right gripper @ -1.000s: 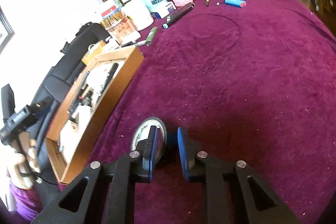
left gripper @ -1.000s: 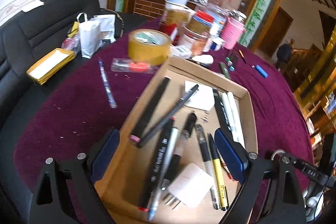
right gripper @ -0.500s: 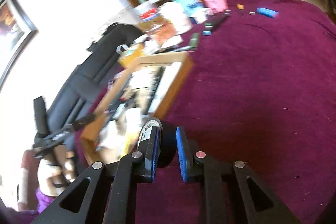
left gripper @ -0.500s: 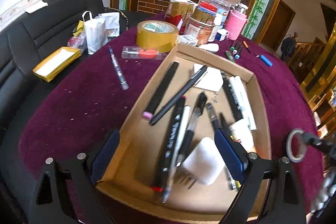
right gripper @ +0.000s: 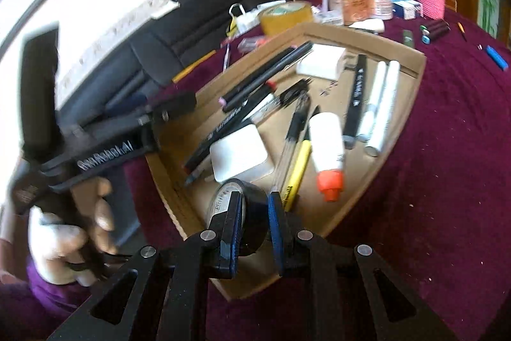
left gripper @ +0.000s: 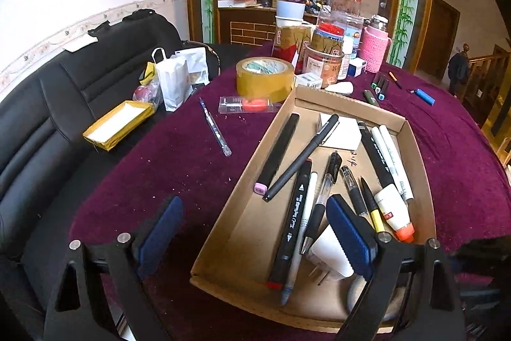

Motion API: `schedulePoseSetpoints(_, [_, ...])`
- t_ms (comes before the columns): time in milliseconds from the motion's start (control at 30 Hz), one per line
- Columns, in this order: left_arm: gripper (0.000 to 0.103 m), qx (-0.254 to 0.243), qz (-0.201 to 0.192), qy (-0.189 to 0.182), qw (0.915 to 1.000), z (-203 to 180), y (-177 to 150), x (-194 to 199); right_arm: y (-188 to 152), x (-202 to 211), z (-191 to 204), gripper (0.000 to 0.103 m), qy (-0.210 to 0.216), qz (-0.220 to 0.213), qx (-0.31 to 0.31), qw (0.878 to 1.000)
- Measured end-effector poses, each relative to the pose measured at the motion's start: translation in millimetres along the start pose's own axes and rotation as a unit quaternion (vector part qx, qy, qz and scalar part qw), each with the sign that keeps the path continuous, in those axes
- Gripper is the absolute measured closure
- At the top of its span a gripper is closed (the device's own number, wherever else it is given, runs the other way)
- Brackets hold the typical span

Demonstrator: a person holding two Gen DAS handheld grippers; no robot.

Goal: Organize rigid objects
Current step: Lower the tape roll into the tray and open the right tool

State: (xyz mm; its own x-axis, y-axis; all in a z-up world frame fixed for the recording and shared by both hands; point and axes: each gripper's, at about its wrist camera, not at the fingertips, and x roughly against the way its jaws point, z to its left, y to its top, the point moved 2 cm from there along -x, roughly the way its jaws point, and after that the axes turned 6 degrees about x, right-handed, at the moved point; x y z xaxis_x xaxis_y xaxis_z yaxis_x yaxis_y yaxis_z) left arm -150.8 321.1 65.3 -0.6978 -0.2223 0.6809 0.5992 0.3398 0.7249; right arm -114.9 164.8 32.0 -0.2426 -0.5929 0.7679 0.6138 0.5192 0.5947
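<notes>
A shallow cardboard tray (left gripper: 415,146) (right gripper: 412,85) on the purple tablecloth holds several pens and markers, a white charger plug (left gripper: 329,251) (right gripper: 239,152) and a white glue bottle with an orange cap (left gripper: 394,213) (right gripper: 327,149). My right gripper (right gripper: 254,206) is shut on a black roll of tape (right gripper: 246,206) and holds it over the tray's near corner. My left gripper (left gripper: 252,232) is open and empty, straddling the tray's near left edge; it also shows in the right wrist view (right gripper: 172,107).
On the cloth outside the tray lie a clear pen (left gripper: 215,127), a clear case with a red item (left gripper: 247,104), a big brown tape roll (left gripper: 265,79), markers (left gripper: 378,87) and a blue lighter (left gripper: 426,96). Jars and a pink cup (left gripper: 375,53) stand behind. A black sofa (left gripper: 64,91) is left.
My right gripper lifted the black tape roll off the cloth and carried it left over the tray's near corner. My left gripper pulled back a little and stayed open.
</notes>
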Motion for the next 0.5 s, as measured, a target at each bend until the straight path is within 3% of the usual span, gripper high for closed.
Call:
schedulePoseSetpoints(167, [0.012,-0.006,-0.003,0.007,1.0000,-3,-2,-1,1,-14,5,0.084,-0.060,0.003,0.033,0.998])
schedulePoseSetpoints(267, [0.012,-0.013,-0.003,0.008,0.9999,-6,-4,-1,1,-10,3,0.082,-0.062,-0.002,0.031,0.998])
schedulePoseSetpoints(333, [0.012,-0.015,-0.005,0.009,0.9998,-8,-4,-1,2,-2,0,0.071,-0.061,-0.015,0.022,0.998])
schedulePoseSetpoints(400, [0.012,-0.016,-0.005,0.008,0.9998,-8,-4,0,3,7,-1,0.054,-0.058,-0.030,0.014,0.998])
schedulePoseSetpoints(500, [0.012,-0.019,-0.005,0.007,0.9998,-11,-5,2,4,24,-5,0.048,-0.058,-0.059,-0.003,0.997])
